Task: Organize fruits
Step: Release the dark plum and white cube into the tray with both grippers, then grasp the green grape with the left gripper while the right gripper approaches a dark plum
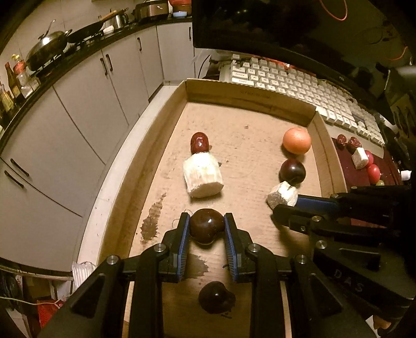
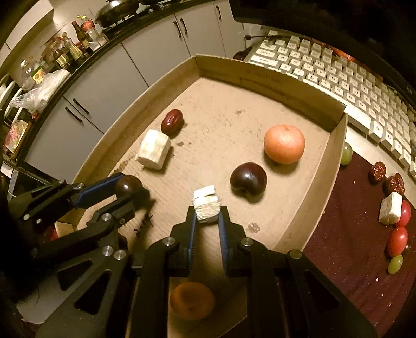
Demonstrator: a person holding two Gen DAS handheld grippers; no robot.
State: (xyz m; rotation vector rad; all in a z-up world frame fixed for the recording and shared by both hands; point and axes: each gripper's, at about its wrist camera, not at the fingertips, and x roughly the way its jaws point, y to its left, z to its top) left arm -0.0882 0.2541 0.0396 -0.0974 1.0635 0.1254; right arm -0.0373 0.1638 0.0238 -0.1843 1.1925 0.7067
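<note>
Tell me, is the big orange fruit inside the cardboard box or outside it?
Inside. The orange sits on the floor of the cardboard box, near its right wall, beside a dark plum.

A home kitchen.
Grey cabinets (image 1: 85, 109) under a dark bench (image 2: 85, 56) carrying a wok (image 1: 48, 49), sauce bottles (image 2: 75, 49), and a kettle (image 1: 120, 18).
</note>
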